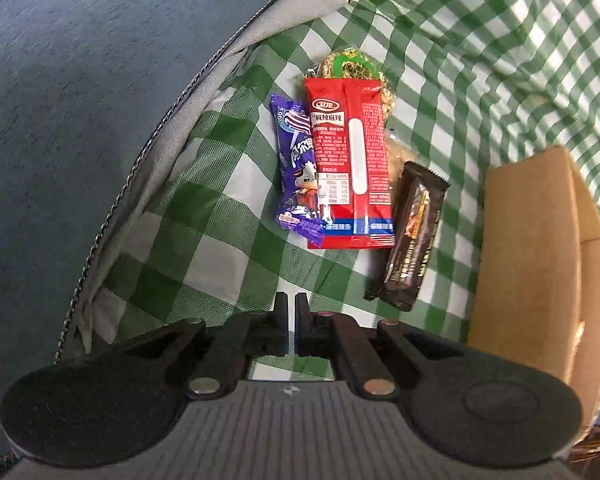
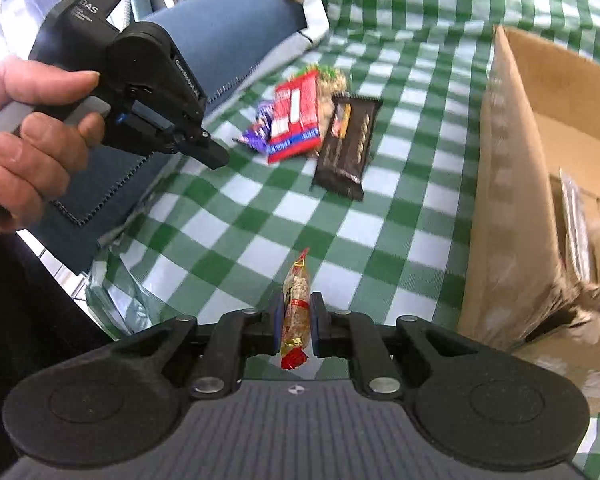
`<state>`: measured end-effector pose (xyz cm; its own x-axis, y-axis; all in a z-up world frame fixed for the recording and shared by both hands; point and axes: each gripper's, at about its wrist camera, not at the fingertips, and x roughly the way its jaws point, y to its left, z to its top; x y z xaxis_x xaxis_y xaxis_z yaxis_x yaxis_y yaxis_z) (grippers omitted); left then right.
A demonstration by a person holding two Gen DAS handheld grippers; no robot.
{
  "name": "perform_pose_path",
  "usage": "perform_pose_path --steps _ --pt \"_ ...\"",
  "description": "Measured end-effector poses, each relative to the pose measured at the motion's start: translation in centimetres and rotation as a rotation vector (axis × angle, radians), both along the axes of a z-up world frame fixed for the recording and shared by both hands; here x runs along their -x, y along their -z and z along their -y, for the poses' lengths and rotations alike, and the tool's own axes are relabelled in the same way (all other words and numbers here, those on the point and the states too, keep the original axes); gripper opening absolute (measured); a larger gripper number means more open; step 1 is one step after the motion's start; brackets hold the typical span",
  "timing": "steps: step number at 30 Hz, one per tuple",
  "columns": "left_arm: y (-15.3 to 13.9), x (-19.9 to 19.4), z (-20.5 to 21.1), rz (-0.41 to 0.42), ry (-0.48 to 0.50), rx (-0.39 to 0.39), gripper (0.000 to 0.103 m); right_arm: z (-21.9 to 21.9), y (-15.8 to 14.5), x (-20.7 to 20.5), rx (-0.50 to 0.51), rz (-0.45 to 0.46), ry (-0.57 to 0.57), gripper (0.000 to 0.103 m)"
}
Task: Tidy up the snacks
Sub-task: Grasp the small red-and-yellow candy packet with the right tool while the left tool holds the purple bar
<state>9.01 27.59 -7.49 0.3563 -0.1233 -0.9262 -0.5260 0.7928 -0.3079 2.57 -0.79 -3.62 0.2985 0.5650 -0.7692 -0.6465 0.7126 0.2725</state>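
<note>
A small pile of snacks lies on the green checked cloth (image 1: 228, 216): a red packet (image 1: 350, 168), a purple packet (image 1: 298, 176) at its left, a dark brown bar (image 1: 414, 236) at its right, and a green-labelled bag (image 1: 352, 66) under the far end. My left gripper (image 1: 291, 304) is shut and empty, just short of the pile. It also shows in the right wrist view (image 2: 214, 156). My right gripper (image 2: 296, 308) is shut on a clear peanut packet (image 2: 296, 300) above the cloth. The pile shows beyond it, with the red packet (image 2: 296, 120) and the brown bar (image 2: 346, 148).
An open cardboard box (image 2: 512, 184) stands at the right with some packets inside; it also shows in the left wrist view (image 1: 532, 256). A blue-grey cushion (image 1: 80, 100) borders the cloth on the left. A hand (image 2: 32, 144) holds the left gripper.
</note>
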Motion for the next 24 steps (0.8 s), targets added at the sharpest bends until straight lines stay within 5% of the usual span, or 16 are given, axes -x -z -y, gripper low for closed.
perform_pose_path --steps 3,7,9,24 --pt "-0.2 -0.3 -0.5 0.006 -0.037 -0.028 0.007 -0.3 0.7 -0.4 0.019 -0.021 0.009 0.014" --pt "-1.8 0.3 -2.2 0.126 -0.129 -0.019 0.012 -0.5 1.1 -0.8 0.033 -0.027 0.017 0.014" --pt "-1.9 -0.3 -2.0 0.147 -0.112 -0.026 0.024 -0.4 1.3 -0.9 0.034 -0.03 0.022 0.015" --pt "1.5 -6.6 1.7 0.018 0.03 -0.25 0.034 -1.2 2.9 -1.0 0.121 -0.063 -0.037 0.024"
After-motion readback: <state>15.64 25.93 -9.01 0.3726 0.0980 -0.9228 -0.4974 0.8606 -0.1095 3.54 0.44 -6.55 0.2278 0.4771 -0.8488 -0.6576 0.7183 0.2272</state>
